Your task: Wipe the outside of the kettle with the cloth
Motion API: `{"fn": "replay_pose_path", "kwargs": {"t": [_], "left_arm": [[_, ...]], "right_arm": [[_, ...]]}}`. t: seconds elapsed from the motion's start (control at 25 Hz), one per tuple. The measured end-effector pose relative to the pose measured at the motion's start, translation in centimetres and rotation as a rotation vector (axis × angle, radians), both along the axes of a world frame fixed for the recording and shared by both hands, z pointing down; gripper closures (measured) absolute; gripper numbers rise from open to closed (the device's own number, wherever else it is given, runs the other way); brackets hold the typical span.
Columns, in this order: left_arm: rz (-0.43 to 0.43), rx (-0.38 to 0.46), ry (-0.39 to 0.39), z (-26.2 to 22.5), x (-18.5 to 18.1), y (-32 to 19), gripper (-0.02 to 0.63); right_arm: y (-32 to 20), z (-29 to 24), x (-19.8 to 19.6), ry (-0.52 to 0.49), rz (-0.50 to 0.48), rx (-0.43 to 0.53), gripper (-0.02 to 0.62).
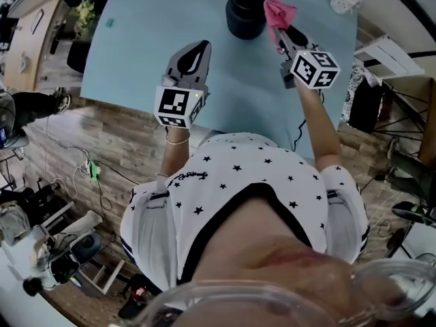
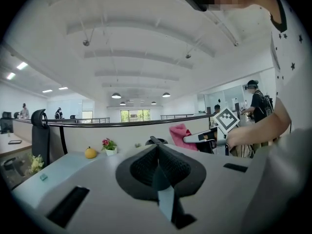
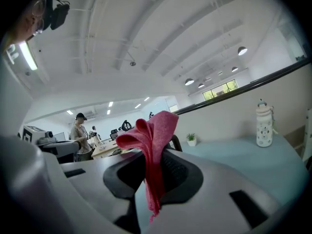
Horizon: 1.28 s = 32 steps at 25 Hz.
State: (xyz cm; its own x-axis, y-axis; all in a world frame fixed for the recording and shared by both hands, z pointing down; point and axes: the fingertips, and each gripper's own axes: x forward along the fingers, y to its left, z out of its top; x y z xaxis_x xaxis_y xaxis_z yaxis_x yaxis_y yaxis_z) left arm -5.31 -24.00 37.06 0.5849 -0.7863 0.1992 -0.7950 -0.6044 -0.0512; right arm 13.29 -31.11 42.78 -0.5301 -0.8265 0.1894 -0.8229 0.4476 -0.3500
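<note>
A black kettle (image 1: 246,12) stands at the far side of the light blue table (image 1: 150,19). A pink cloth (image 1: 278,13) sticks up just right of it, pinched in my right gripper (image 1: 283,34). In the right gripper view the cloth (image 3: 153,140) hangs between the shut jaws of that gripper (image 3: 153,174), and the kettle's handle (image 3: 174,141) peeks out behind it. My left gripper (image 1: 202,45) hovers over the table, nearer to me and left of the kettle, shut with nothing in it. From the left gripper view (image 2: 157,149) the kettle's top (image 2: 152,140) is mostly hidden behind the jaws, beside the cloth (image 2: 180,132).
A white bottle (image 1: 346,0) stands at the table's far right corner. A yellow fruit (image 2: 90,153) and a small flower pot (image 2: 107,146) sit at the far left edge. A small teal item (image 1: 109,22) lies near the left edge. Chairs and cables surround the table.
</note>
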Motion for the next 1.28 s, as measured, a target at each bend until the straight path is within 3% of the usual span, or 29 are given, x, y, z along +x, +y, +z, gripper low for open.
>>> {"fn": "replay_pose_path", "kwargs": {"t": [0.24,0.52,0.8,1.28], "left_arm": [[0.030,-0.054,0.018,2.1,-0.2,-2.6,0.577],[0.052,-0.078,0.062,3.0,0.0,-4.2,0.577],[0.058,-0.095,0.038,4.2,0.9,-5.2,0.577],[0.054,-0.128,0.019,5.6,2.1,-5.9,0.577]], "right_arm": [[-3.2,2.3,-0.2,0.027,0.032,-0.081,0.528],[-5.2,3.4,0.3,0.100,0.054,-0.094,0.528],[-7.5,4.9,1.4,0.175,0.058,-0.096,0.528],[-8.7,8.3,2.9,0.192,0.081,-0.151,0.529]]}}
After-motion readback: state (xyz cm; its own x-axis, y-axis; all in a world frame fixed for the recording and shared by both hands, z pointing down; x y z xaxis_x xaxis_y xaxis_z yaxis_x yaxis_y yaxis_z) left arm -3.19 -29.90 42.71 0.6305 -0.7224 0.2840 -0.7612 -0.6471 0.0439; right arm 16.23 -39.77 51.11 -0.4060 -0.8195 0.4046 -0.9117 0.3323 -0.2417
